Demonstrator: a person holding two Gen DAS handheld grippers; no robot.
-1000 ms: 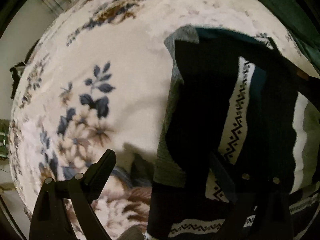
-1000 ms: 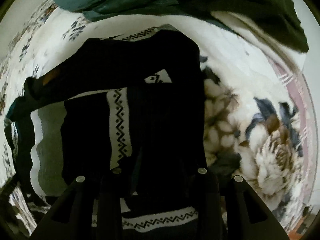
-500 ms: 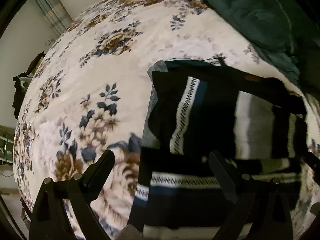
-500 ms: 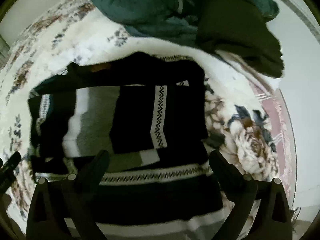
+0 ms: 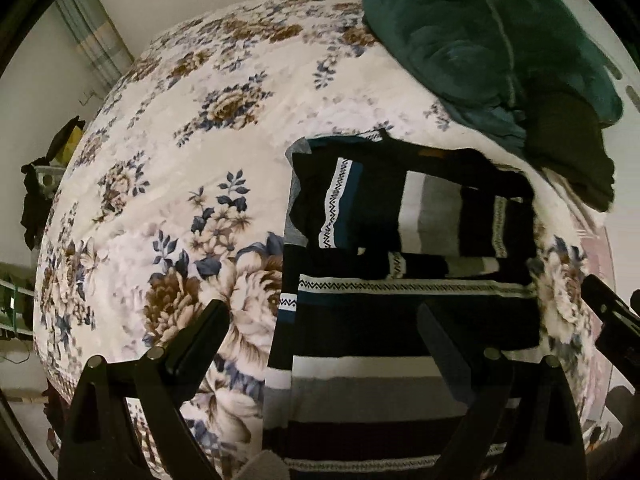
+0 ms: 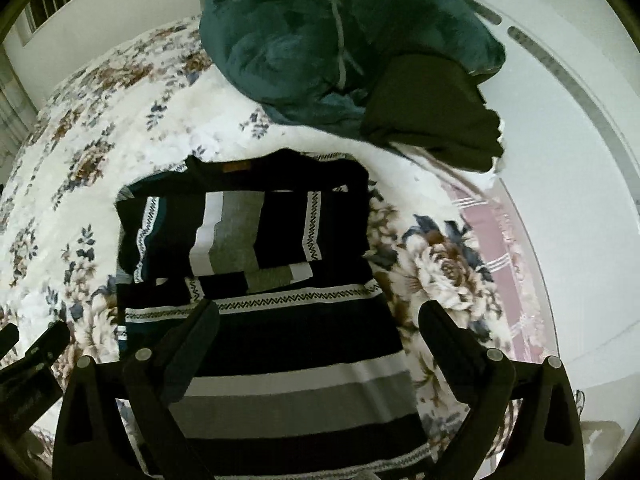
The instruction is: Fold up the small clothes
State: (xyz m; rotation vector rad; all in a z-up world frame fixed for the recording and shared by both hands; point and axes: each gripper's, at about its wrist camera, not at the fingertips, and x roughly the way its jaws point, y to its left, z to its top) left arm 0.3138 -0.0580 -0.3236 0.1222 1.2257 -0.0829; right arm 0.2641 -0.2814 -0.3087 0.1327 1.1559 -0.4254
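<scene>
A dark striped sweater (image 5: 400,320) with black, white, grey and teal bands lies flat on the floral bedspread (image 5: 180,160), both sleeves folded in across its upper part. It also shows in the right wrist view (image 6: 288,340). My left gripper (image 5: 324,320) is open and empty, raised above the sweater's lower left part. My right gripper (image 6: 320,324) is open and empty, raised above the sweater's lower right part. The right gripper's tip (image 5: 608,312) shows at the right edge of the left wrist view.
A heap of dark green fabric (image 6: 340,40) and an olive garment (image 6: 432,112) lie at the head of the bed beyond the sweater. A white wall (image 6: 560,160) runs along the right. A pink patterned cloth (image 6: 496,248) lies at the bed's right edge.
Both grippers have opened, let go of the sleeves and pulled up and back from the sweater. The sleeves now lie folded across its upper part.
</scene>
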